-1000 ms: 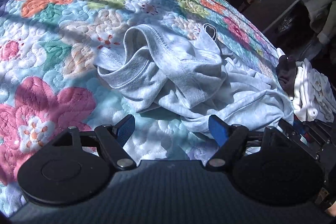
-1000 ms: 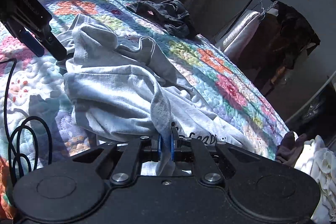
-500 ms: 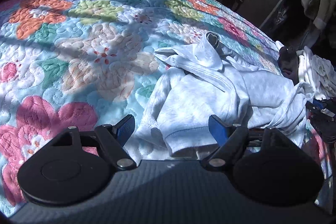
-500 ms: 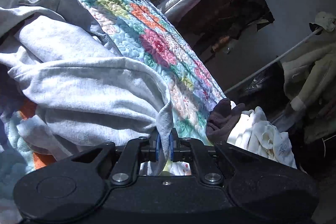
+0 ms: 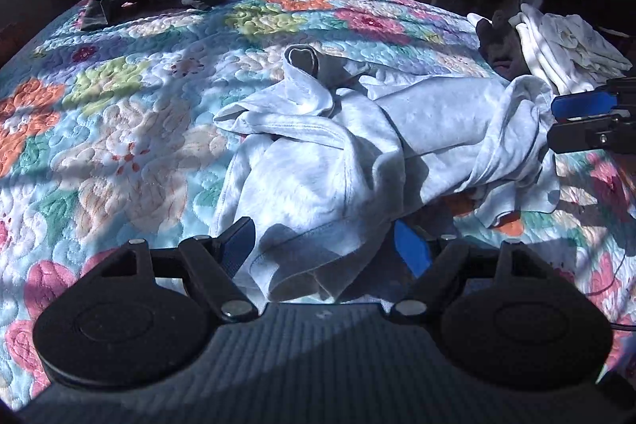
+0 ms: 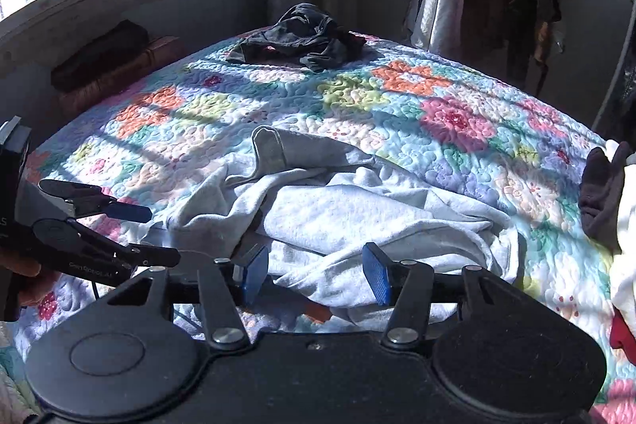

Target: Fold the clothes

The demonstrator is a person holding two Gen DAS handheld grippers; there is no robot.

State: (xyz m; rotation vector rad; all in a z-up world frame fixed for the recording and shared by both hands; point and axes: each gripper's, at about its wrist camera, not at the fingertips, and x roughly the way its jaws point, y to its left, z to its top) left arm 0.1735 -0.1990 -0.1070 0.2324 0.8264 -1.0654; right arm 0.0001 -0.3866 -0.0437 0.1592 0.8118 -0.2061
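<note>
Both the left tool [image 5: 326, 245] and the right tool [image 6: 314, 275], its jaws just opened, are standing open, gripping nothing, over the crumpled grey sweatshirt [image 5: 338, 153] lying mid-bed [image 6: 397, 94].

Ahead of the fingers, a soft matt grey jersey garment [image 5: 326, 161] lies crumpled on a puffy, stitch-textured quilted bedspread [image 5: 131, 130].
</note>
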